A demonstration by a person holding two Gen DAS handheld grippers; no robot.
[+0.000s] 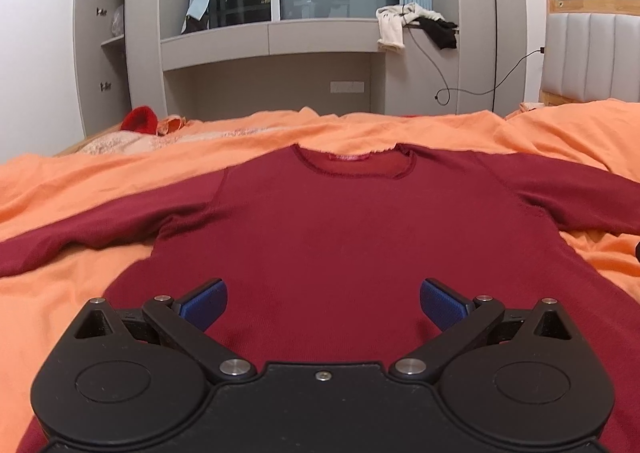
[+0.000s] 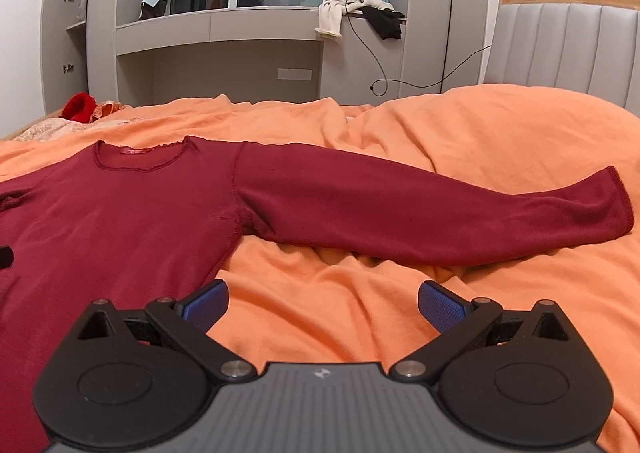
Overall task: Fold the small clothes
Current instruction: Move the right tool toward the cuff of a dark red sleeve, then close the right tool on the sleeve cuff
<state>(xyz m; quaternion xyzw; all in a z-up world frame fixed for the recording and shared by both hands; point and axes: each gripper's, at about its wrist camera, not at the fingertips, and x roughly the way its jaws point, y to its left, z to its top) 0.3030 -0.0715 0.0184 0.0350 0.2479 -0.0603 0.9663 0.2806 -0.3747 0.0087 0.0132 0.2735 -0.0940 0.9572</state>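
My left claw (image 1: 323, 303) hangs spread wide, pinching nothing, low in the frame over the lower body of the dark red long-sleeved knit top (image 1: 320, 237). My right claw (image 2: 323, 303) is spread too, empty, above the bare orange bedsheet (image 2: 320, 317) just beside the top's side seam. The top lies flat mid-frame, with its sleeve (image 2: 440, 213) stretched toward the right edge. I judge the sheet's wrinkles could get pinched along with the knit, dragging the fold askew. The grey open shelf unit (image 1: 116, 41) at upper left holds something pale; I cannot tell what.
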